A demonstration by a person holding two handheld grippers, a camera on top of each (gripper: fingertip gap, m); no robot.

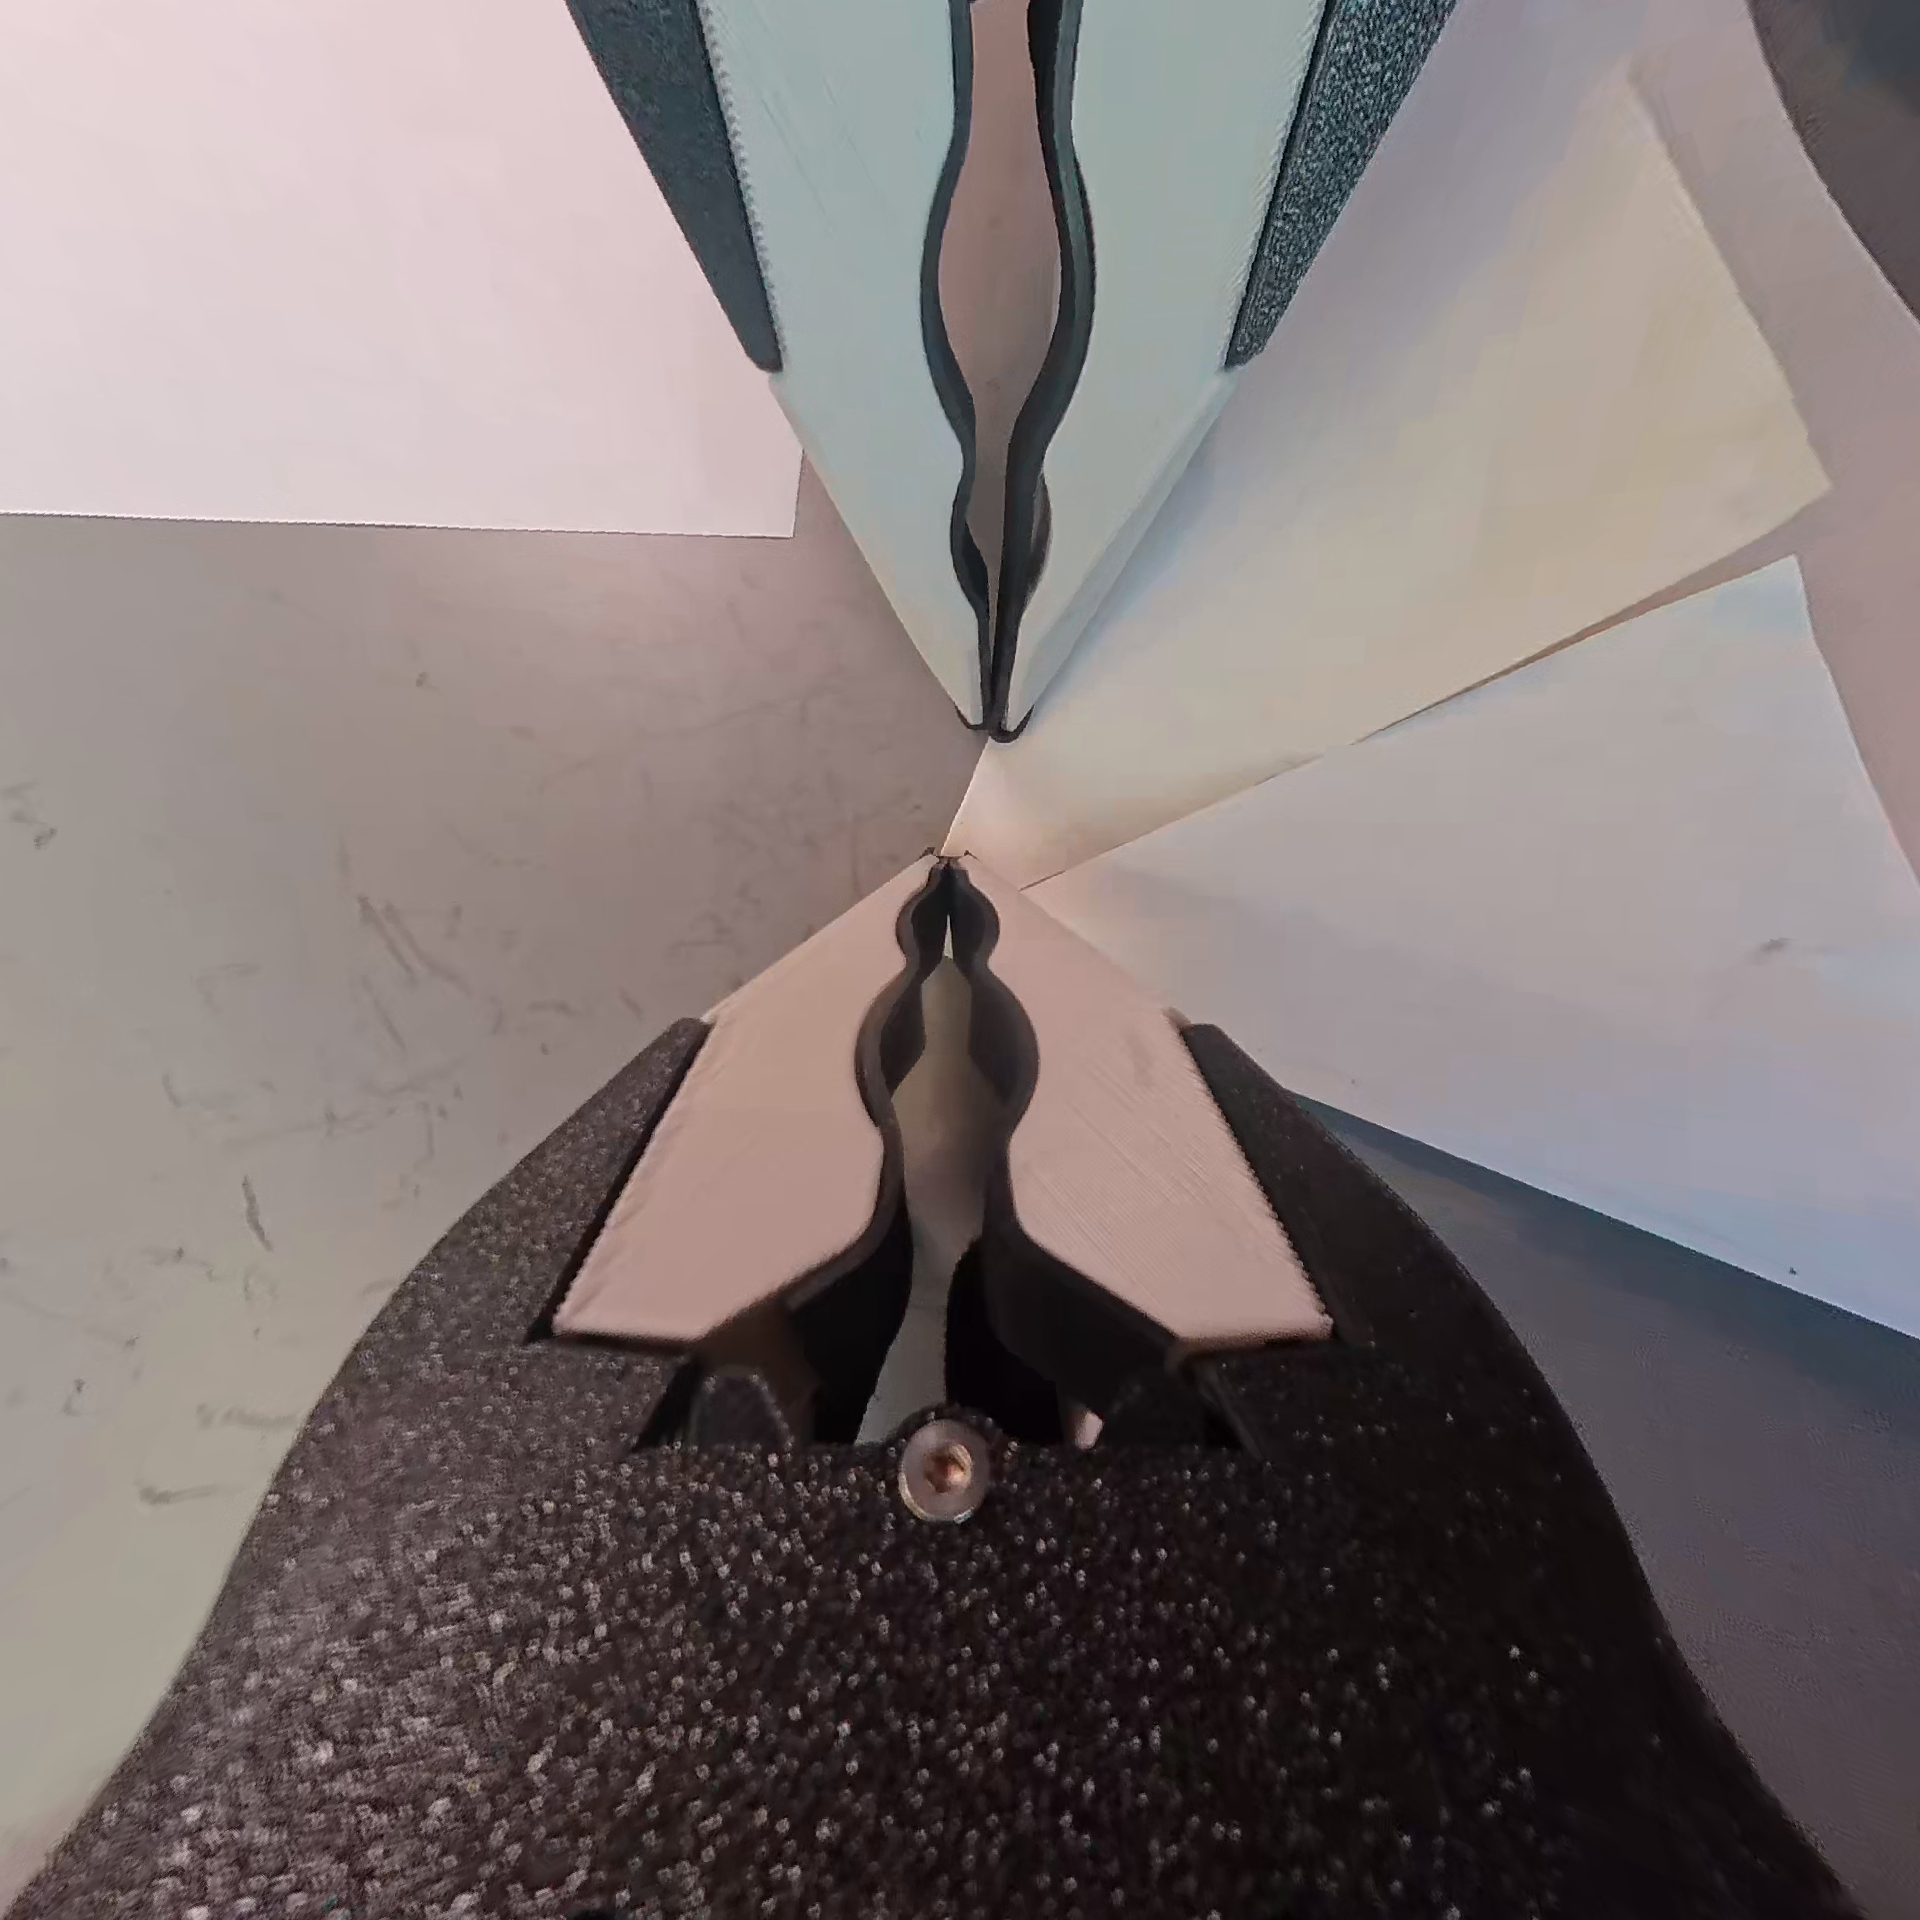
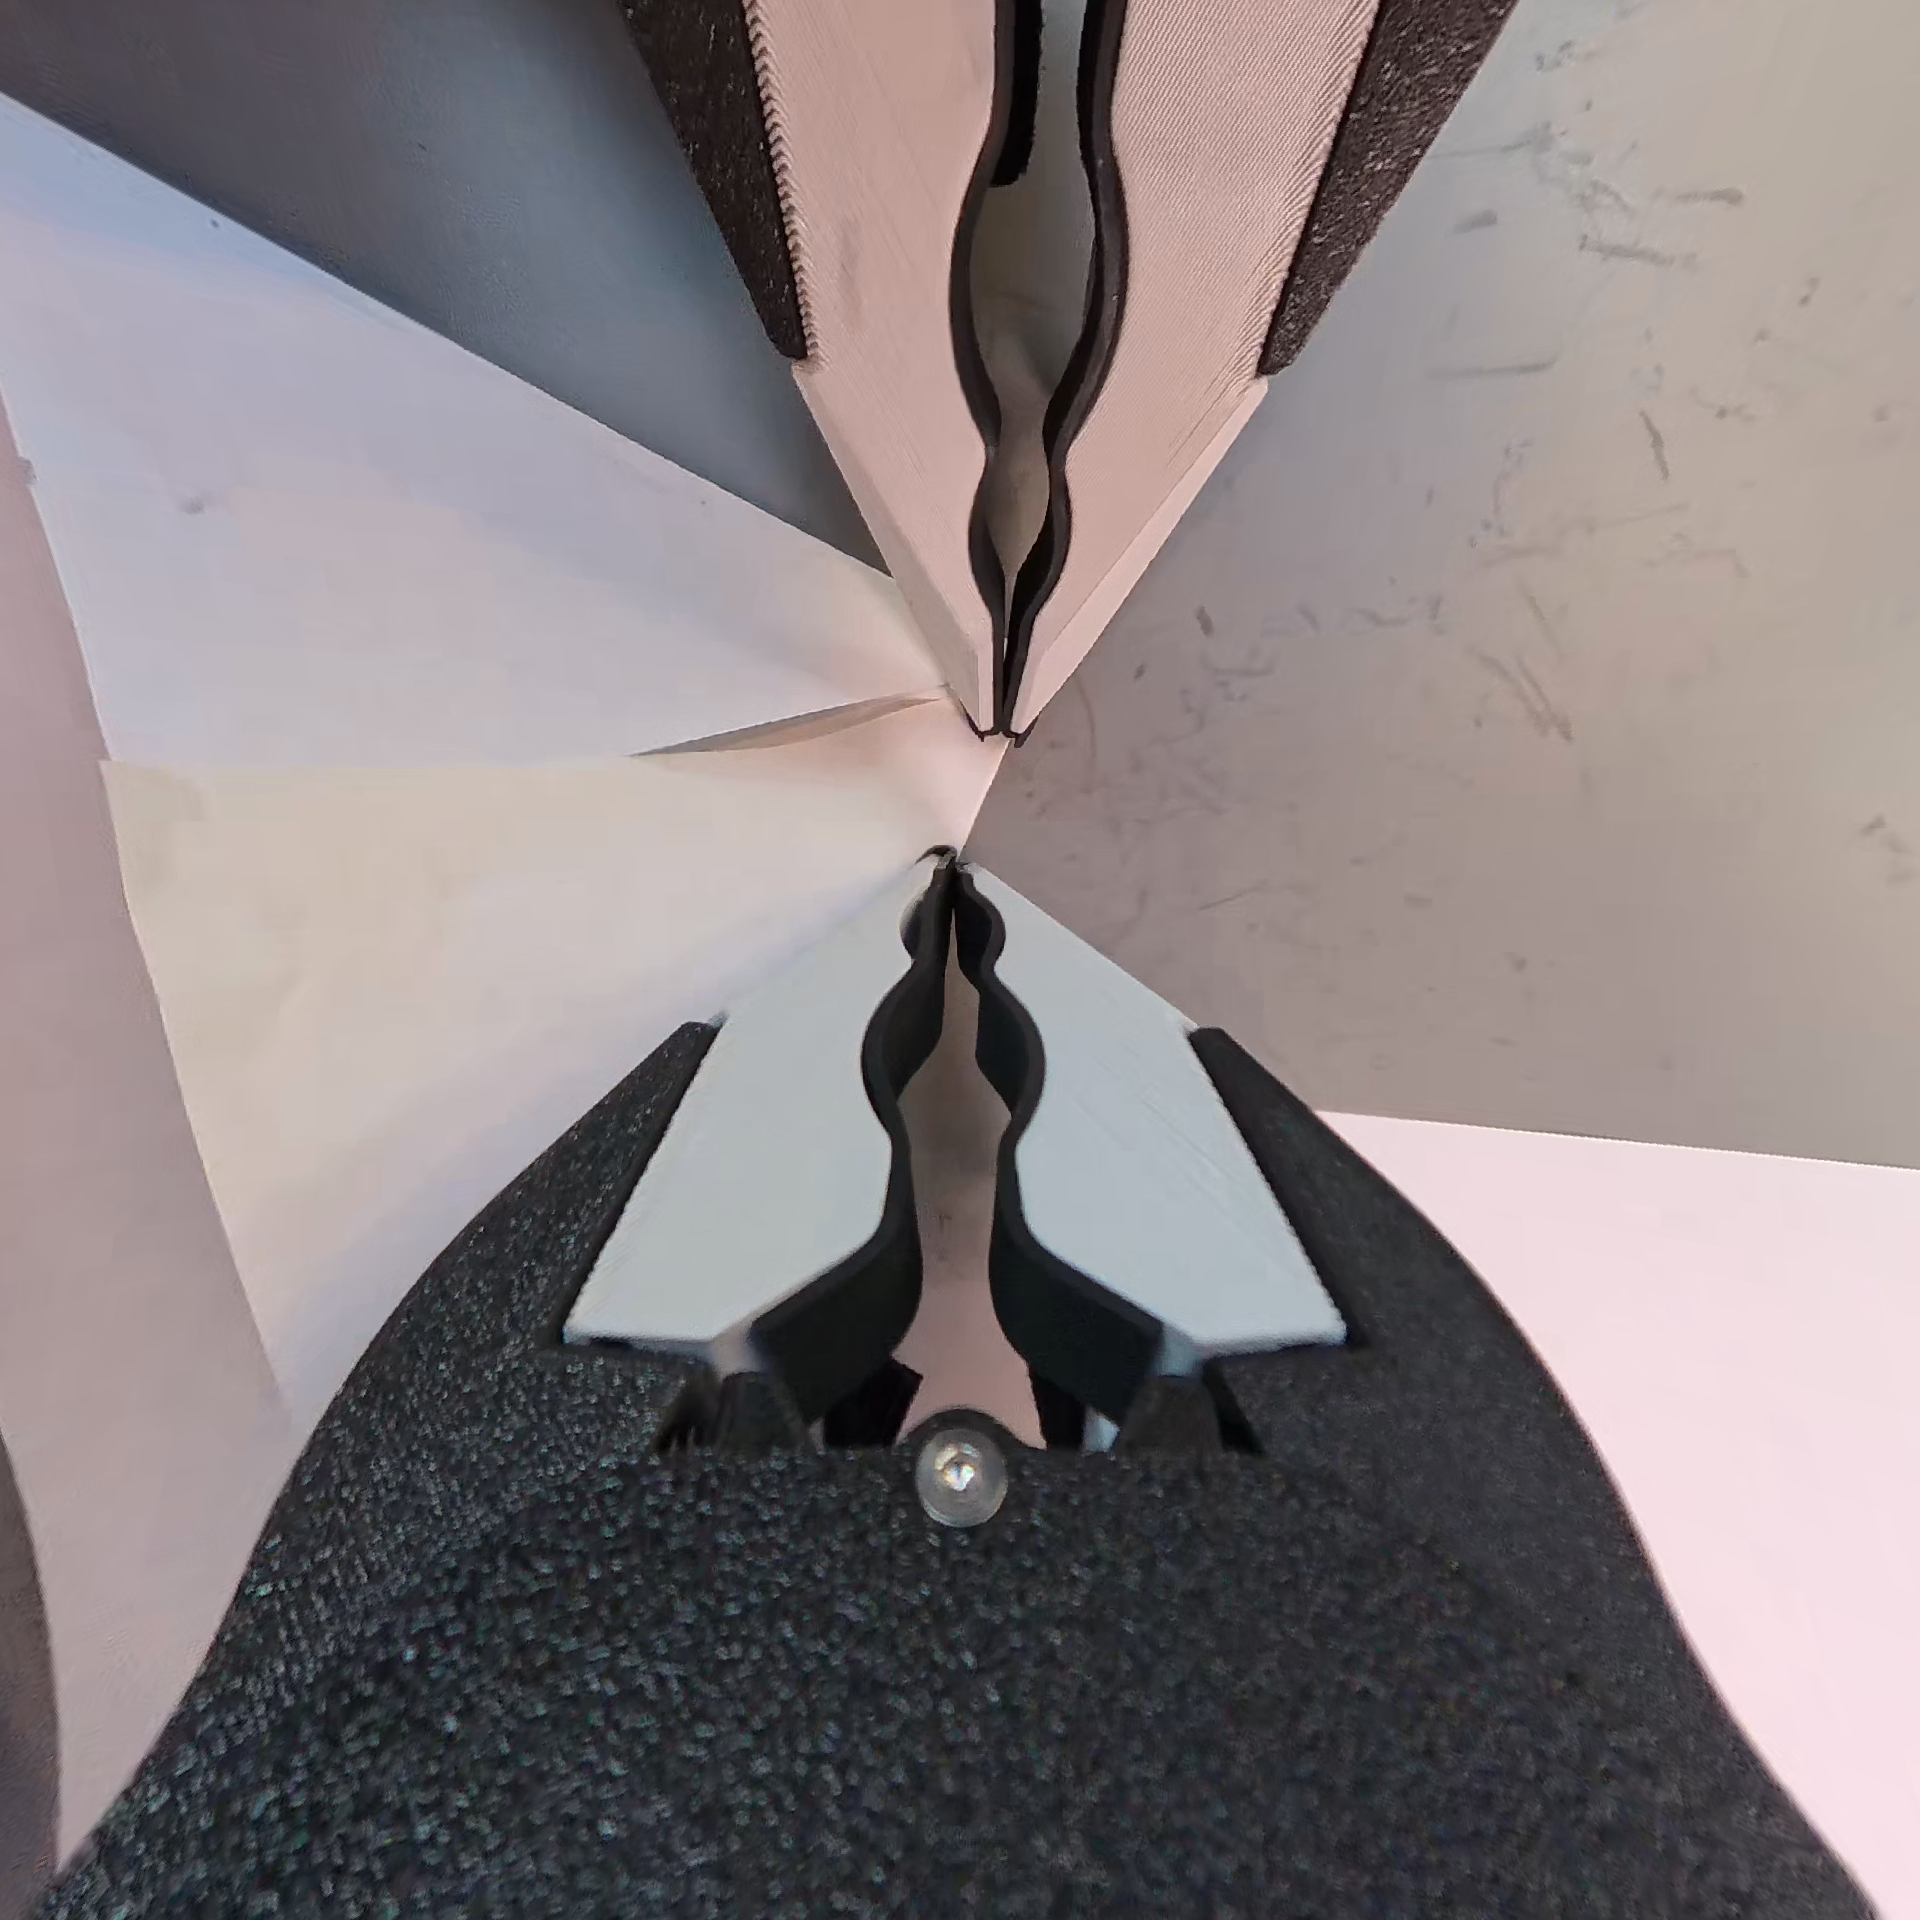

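Pinching the same folded sheet of white paper point(image 1: 1351, 644) from opposite sides, the two grippers meet almost tip to tip above a scuffed grey table point(image 1: 364, 883). In the left wrist view, the left gripper point(image 1: 951, 862), with pale beige fingers and wavy black pads, has its jaws pressed together on the paper's pointed corner, and the right gripper point(image 1: 992, 727), pale blue-white, comes down from the top, likewise clamped on that corner. The right wrist view mirrors this: the right gripper point(image 2: 948, 862) at the bottom, the left gripper point(image 2: 995, 732) opposite, the paper point(image 2: 468, 935) fanning away in creased flaps to the left. A flat white sheet point(image 1: 364, 312) lies on the table nearby. Judging from this, keeping both grips firm and level should hold the crease sharp without tearing the point.
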